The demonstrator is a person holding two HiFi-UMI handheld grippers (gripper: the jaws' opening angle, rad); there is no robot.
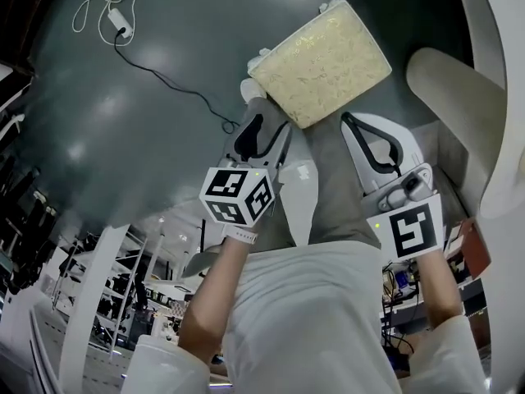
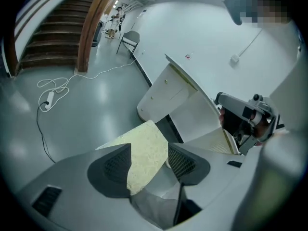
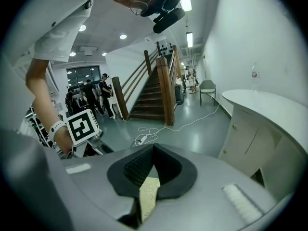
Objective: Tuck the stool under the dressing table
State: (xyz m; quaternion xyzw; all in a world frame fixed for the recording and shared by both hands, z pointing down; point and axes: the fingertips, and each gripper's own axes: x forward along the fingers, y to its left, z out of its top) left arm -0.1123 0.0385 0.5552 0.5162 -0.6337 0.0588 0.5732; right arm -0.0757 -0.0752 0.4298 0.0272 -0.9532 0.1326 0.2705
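You stand on a glossy grey floor (image 1: 123, 138) in a white-walled hall with one wooden staircase (image 3: 154, 93). The one stool (image 1: 320, 60), yellowish cushion up, sits on the floor near the one white dressing table (image 2: 178, 88), out in front of it and not under. Your left gripper (image 2: 149, 150) has its jaws spread, with the cushion showing between them. Your right gripper (image 3: 153, 150) has its jaws pressed together at the tips, holding nothing. Only the right gripper view shows the single bottle (image 3: 254, 73) on the worktop, and only the head view shows the stool's white legs. One power strip (image 1: 119, 19) lies on the floor, and one chair (image 2: 127, 40) stands by the wall
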